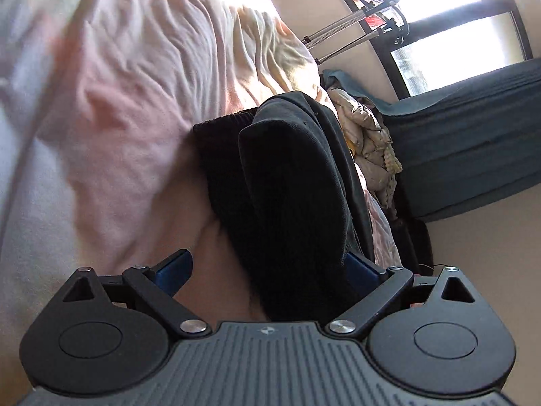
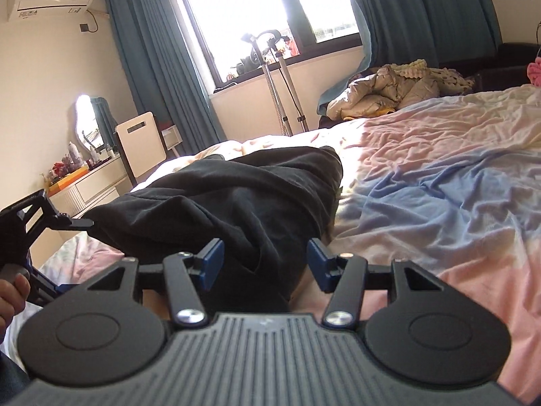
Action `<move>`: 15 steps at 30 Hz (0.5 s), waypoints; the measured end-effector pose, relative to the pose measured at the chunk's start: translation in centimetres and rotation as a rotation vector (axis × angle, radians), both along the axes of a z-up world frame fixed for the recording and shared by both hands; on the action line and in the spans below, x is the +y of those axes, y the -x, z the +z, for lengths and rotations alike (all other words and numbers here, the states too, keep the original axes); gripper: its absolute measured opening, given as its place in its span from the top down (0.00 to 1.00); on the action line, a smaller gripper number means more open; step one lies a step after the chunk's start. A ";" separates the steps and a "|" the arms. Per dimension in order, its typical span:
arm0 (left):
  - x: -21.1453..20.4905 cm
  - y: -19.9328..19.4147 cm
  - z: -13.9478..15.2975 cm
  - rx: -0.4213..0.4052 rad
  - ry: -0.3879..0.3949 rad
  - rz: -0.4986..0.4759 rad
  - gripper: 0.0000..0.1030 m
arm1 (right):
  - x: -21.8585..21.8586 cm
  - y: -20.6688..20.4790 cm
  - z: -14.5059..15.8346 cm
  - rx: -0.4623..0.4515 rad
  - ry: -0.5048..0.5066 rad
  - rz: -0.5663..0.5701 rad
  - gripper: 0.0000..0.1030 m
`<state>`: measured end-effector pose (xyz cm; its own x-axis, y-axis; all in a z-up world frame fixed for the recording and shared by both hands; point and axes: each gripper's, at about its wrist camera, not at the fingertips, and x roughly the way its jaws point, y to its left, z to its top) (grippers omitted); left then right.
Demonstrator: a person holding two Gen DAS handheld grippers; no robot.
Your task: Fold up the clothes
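A black garment [image 2: 236,196] lay bunched on my bed's pastel pink-and-blue sheet [image 2: 439,186], near the edge facing the window. It was dark and soft, creased into heavy folds, with a ribbed hem [image 1: 219,125] showing at one end. From my left-hand camera, one layer [image 1: 290,182] was doubled over another, the whole pile rumpled rather than flat.
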<state>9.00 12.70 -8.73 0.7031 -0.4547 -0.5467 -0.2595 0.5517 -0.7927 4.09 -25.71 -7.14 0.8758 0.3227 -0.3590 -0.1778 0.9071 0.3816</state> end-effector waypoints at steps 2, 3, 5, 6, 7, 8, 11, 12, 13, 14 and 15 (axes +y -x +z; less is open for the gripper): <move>0.1 -0.6 -0.9 0.012 0.032 0.045 0.06 | -0.7 -0.7 -0.7 0.038 -0.077 -0.015 0.44; 0.1 -0.9 -1.5 0.027 0.052 0.074 0.06 | -1.0 -0.9 -1.1 0.054 -0.111 -0.022 0.43; -0.1 -1.4 -3.3 0.079 0.104 0.121 0.06 | -1.3 -1.5 -1.9 0.089 -0.178 -0.036 0.43; -0.2 -1.6 -3.9 0.093 0.111 0.139 0.06 | -1.5 -1.8 -2.2 0.102 -0.206 -0.040 0.43; -0.4 -1.7 -4.2 0.092 0.105 0.153 0.06 | -1.7 -2.0 -2.5 0.115 -0.235 -0.045 0.43; -0.6 -1.9 -4.3 0.088 0.095 0.166 0.06 | -1.8 -2.2 -2.8 0.128 -0.262 -0.049 0.43; -1.1 -2.7 -4.2 0.053 0.093 0.174 0.06 | -2.2 -2.8 -3.4 0.150 -0.324 -0.055 0.43; -1.2 -3.1 -4.3 0.037 0.099 0.170 0.06 | -2.3 -3.0 -3.6 0.153 -0.352 -0.053 0.43; -1.2 -3.6 -4.4 0.021 0.111 0.169 0.09 | -2.4 -3.2 -3.8 0.156 -0.381 -0.051 0.42; -1.3 -4.0 -4.5 0.006 0.124 0.169 0.11 | -2.5 -3.4 -4.0 0.156 -0.411 -0.047 0.40; -1.3 -4.3 -4.8 -0.010 0.138 0.173 0.13 | -2.5 -3.7 -4.1 0.153 -0.438 -0.040 0.38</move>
